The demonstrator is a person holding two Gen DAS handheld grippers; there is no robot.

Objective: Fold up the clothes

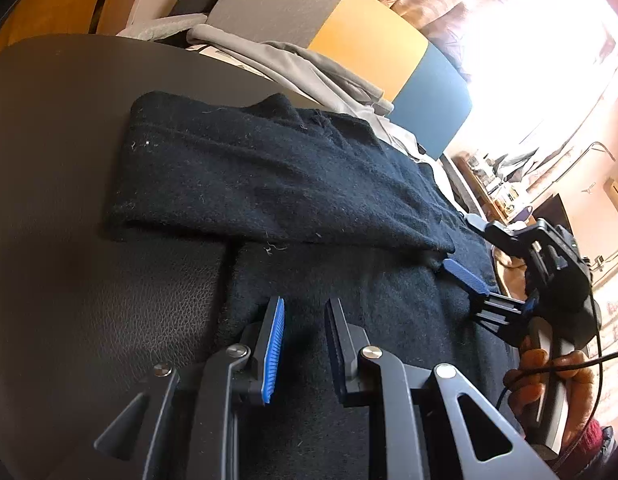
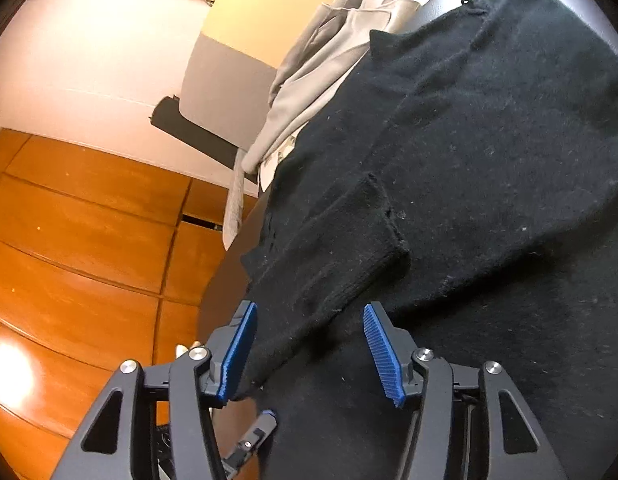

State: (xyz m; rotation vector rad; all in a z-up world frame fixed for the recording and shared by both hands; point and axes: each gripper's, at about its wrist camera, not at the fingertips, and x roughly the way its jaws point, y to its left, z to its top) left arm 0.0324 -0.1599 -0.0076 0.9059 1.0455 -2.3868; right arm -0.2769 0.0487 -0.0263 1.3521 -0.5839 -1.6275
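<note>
A black knitted sweater (image 1: 293,184) lies spread on the dark leather-textured tabletop (image 1: 89,208), with one sleeve (image 1: 245,176) folded across the body from nine o'clock toward three o'clock in the left wrist view. At the far edge, toward twelve o'clock, a pale grey crumpled garment (image 1: 293,64) waits in a heap.

The left claw (image 1: 305,340) hovers low over the sweater's lower part, jaws narrowly parted and holding nothing. At three o'clock the right claw (image 1: 465,276) sits at the tip of the folded sleeve; the person's hand (image 1: 549,376) grips its handle.

In the right wrist view, the right claw (image 2: 309,352) stands wide open with the second sleeve's cuff (image 2: 365,236) ahead of it at twelve o'clock and knit lying between its pads, unpinched.

By my judgement the sleeve-folding stage is in hand: one sleeve lies crossed, and the other looks laid inward or just released. The next move calls for gripping the knit edge cleanly and carrying it flat, without dragging the layers beneath.
</note>
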